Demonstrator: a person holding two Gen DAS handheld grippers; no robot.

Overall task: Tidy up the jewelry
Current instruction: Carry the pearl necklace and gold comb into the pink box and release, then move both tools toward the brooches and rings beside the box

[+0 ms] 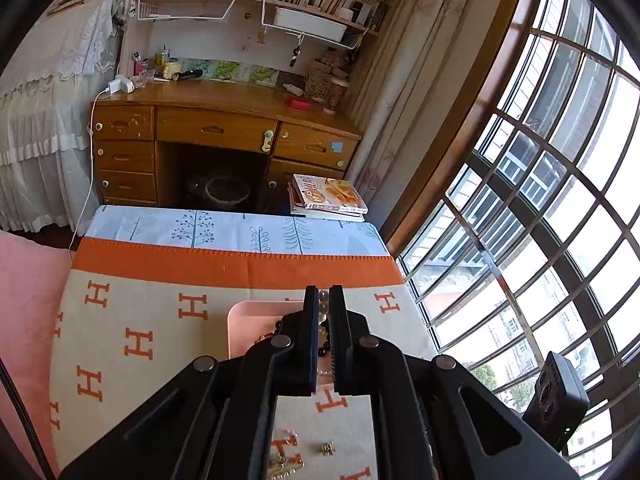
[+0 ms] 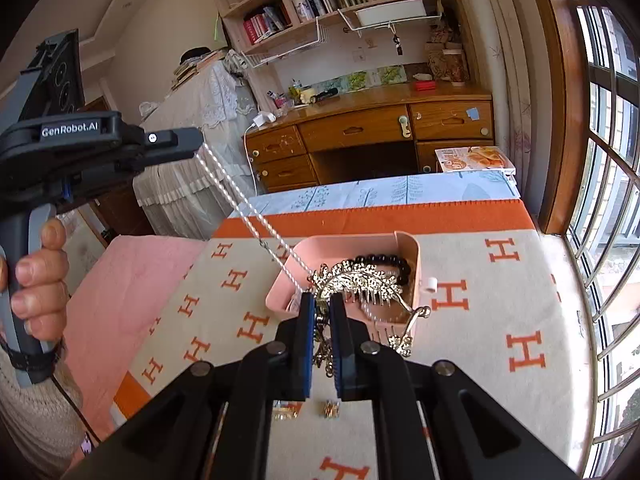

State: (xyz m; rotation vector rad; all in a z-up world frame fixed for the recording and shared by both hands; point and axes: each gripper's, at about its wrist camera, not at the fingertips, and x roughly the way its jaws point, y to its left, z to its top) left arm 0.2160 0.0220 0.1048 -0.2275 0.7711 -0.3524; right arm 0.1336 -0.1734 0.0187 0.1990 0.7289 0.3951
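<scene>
surface: H-print blanket [image 2: 500,320] | on it: pink tray [image 2: 408,246], 2 sm. brooches [image 2: 331,409], white cap [image 2: 431,283]

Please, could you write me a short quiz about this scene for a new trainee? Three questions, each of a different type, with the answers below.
1. Fill the gap: the black round-bead bracelet lies inside the pink plastic ____.
2. True or false: the right gripper is shut on the ornate silvery metal hair comb.
3. What does the left gripper hold?
A) the black round-bead bracelet
B) the long white bead chain
C) nothing

Key:
1. tray
2. True
3. B
</scene>
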